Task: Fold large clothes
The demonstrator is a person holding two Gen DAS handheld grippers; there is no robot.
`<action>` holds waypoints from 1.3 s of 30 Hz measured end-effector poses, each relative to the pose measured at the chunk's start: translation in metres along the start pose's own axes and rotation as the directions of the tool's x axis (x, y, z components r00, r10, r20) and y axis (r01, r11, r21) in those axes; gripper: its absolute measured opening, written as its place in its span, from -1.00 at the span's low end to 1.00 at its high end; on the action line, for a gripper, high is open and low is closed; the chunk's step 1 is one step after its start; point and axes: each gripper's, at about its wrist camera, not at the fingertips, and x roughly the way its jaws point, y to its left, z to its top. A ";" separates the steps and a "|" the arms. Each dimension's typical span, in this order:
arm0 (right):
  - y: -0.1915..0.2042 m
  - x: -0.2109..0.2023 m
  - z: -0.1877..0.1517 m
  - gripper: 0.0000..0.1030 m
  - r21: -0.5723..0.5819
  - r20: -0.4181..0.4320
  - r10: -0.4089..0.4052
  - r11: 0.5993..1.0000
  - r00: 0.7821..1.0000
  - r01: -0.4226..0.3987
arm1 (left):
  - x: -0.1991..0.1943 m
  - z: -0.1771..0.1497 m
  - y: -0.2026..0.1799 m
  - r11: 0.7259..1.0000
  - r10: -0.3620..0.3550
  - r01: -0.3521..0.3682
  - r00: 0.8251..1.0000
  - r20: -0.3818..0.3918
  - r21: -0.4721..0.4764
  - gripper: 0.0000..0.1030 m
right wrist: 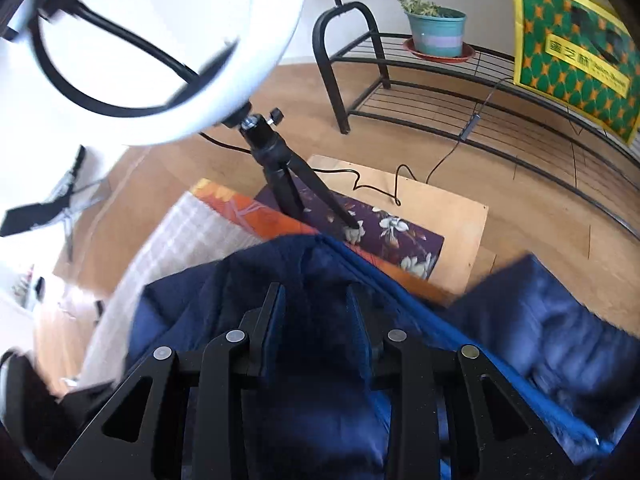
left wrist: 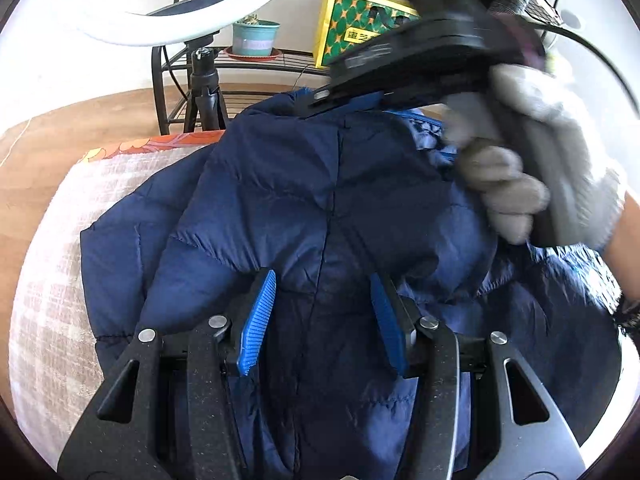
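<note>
Jacket (left wrist: 312, 200) heaped mid-surface (left wrist: 48, 280) for folding. Left claw (left wrist: 322, 316) spread over its seam, gripping nothing. Right claw (right wrist: 316, 320) at far edge, seemingly pinching collar to draw it over.

The jacket (left wrist: 304, 184) is quilted, faintly shiny navy cloth. The floor (right wrist: 532, 200) is smooth wood. The rack (right wrist: 440, 80) is black metal wire. The pot (right wrist: 438, 34) looks glazed.
</note>
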 end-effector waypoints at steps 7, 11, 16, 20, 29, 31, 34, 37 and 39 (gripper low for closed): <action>-0.014 0.022 0.003 -0.59 0.074 -0.021 0.136 0.988 0.991 -0.134 | -0.002 -0.003 0.001 1.000 -0.019 0.019 1.000 0.009 0.007 -0.01; 0.010 0.014 0.000 -0.95 -0.050 0.001 0.111 0.993 0.994 -0.111 | -0.002 -0.003 -0.001 1.000 -0.011 0.011 1.000 0.015 0.014 -0.01; 0.030 -0.023 0.012 -0.97 -0.135 0.164 0.000 0.991 0.986 0.023 | -0.005 -0.005 -0.006 1.000 0.005 -0.006 1.000 0.028 0.027 -0.01; 0.036 -0.028 0.023 -0.99 -0.152 0.261 -0.132 0.973 0.956 0.176 | -0.004 -0.006 -0.012 0.999 0.022 -0.022 1.000 0.013 0.041 -0.01; -0.039 -0.119 -0.003 -0.49 -0.033 0.237 -0.102 0.993 0.966 0.114 | -0.017 0.017 -0.007 0.998 0.031 -0.032 0.999 0.024 0.050 -0.01; -0.061 -0.155 -0.034 -0.05 -0.038 0.247 -0.170 0.982 0.954 0.185 | -0.025 0.031 0.000 0.998 0.052 -0.054 0.997 0.055 0.040 -0.01; -0.101 -0.197 -0.090 0.05 0.015 0.237 -0.323 0.944 0.916 0.329 | -0.023 0.058 0.018 0.999 0.054 -0.054 0.996 0.073 0.001 -0.01; -0.153 -0.231 -0.138 0.11 0.114 0.214 -0.457 0.890 0.863 0.442 | -0.006 0.077 0.033 0.995 0.080 -0.076 0.995 0.065 -0.063 -0.01; -0.194 -0.250 -0.162 0.12 0.220 0.184 -0.490 0.866 0.852 0.450 | 0.009 0.082 0.034 0.993 0.097 -0.093 0.994 0.050 -0.069 -0.01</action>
